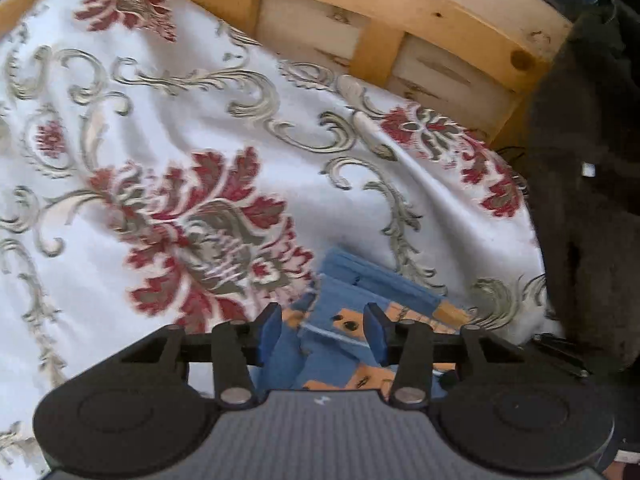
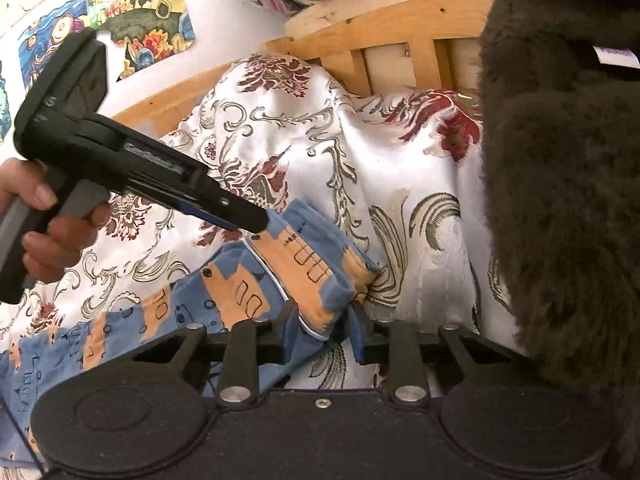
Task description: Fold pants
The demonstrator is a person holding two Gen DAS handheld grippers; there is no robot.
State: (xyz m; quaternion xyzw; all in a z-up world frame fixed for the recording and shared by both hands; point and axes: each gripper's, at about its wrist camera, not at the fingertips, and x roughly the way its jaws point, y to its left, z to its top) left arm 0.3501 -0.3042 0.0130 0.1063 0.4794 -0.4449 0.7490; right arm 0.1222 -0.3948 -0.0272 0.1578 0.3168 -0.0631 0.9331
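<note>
The pants (image 1: 380,280) are blue with orange patches and lie bunched on a white bedspread with red flowers (image 1: 200,120). My left gripper (image 1: 322,332) is open just above their edge, and the cloth lies under the gap without the pads pressing on it. In the right wrist view the pants (image 2: 240,292) stretch from lower left to the centre. A fold of them is bunched between the fingers of my right gripper (image 2: 324,332), which is shut on it. A hand (image 2: 52,236) holds the left gripper (image 2: 262,226), whose tip hovers over the far edge of the pants.
A wooden bed frame (image 1: 380,4) (image 2: 400,20) runs along the far side of the bedspread (image 2: 380,168). A dark furry item (image 1: 580,200) (image 2: 560,200) fills the right side. Colourful pictures (image 2: 140,12) hang on the white wall at upper left.
</note>
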